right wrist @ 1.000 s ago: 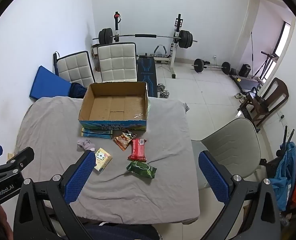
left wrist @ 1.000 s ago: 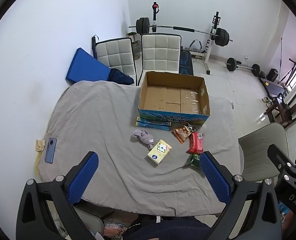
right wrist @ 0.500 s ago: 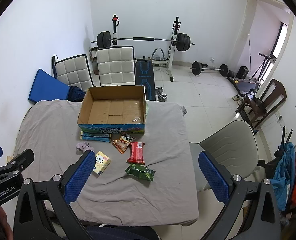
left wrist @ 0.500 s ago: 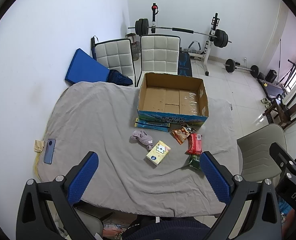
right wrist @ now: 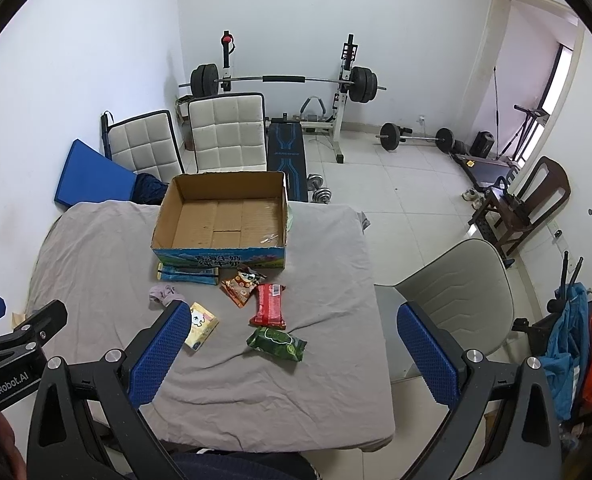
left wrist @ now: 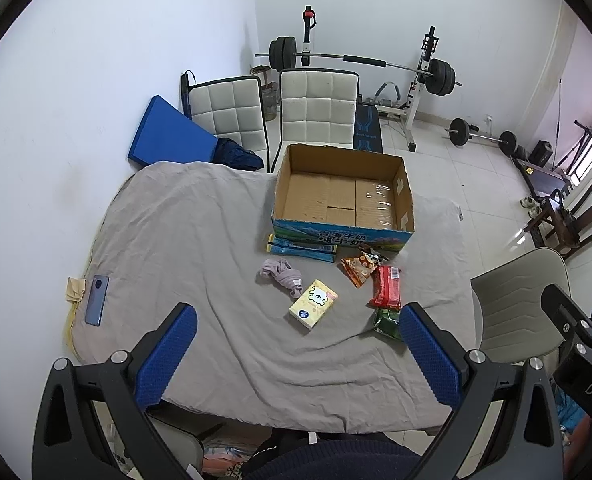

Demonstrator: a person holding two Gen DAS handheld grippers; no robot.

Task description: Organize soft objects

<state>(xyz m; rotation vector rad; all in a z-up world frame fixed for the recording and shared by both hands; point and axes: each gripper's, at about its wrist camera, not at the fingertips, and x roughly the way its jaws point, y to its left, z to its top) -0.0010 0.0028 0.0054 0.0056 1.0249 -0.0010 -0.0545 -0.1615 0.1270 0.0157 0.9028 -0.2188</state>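
Note:
An open, empty cardboard box point(left wrist: 342, 200) point(right wrist: 220, 216) stands at the far side of a table under a grey cloth point(left wrist: 183, 240). In front of it lie a blue flat pack point(left wrist: 302, 249), a grey sock bundle point(left wrist: 281, 276), a yellow tissue pack point(left wrist: 313, 308) point(right wrist: 200, 326), an orange snack bag point(left wrist: 358, 268) point(right wrist: 240, 285), a red pack point(left wrist: 386, 292) point(right wrist: 269, 306) and a green pack point(left wrist: 388, 322) point(right wrist: 276, 344). My left gripper point(left wrist: 296, 354) and right gripper point(right wrist: 289, 354) are both open and empty, high above the table's near edge.
A phone point(left wrist: 97, 300) lies at the table's left edge. Two white chairs point(left wrist: 316, 110) stand behind the table, a beige chair point(right wrist: 456, 292) to its right. A blue mat point(left wrist: 167, 136) leans on the wall. A barbell rack point(right wrist: 283, 80) stands at the back.
Both grippers have risen and drawn back slightly, so the table looks a little smaller. Nothing on the table has moved.

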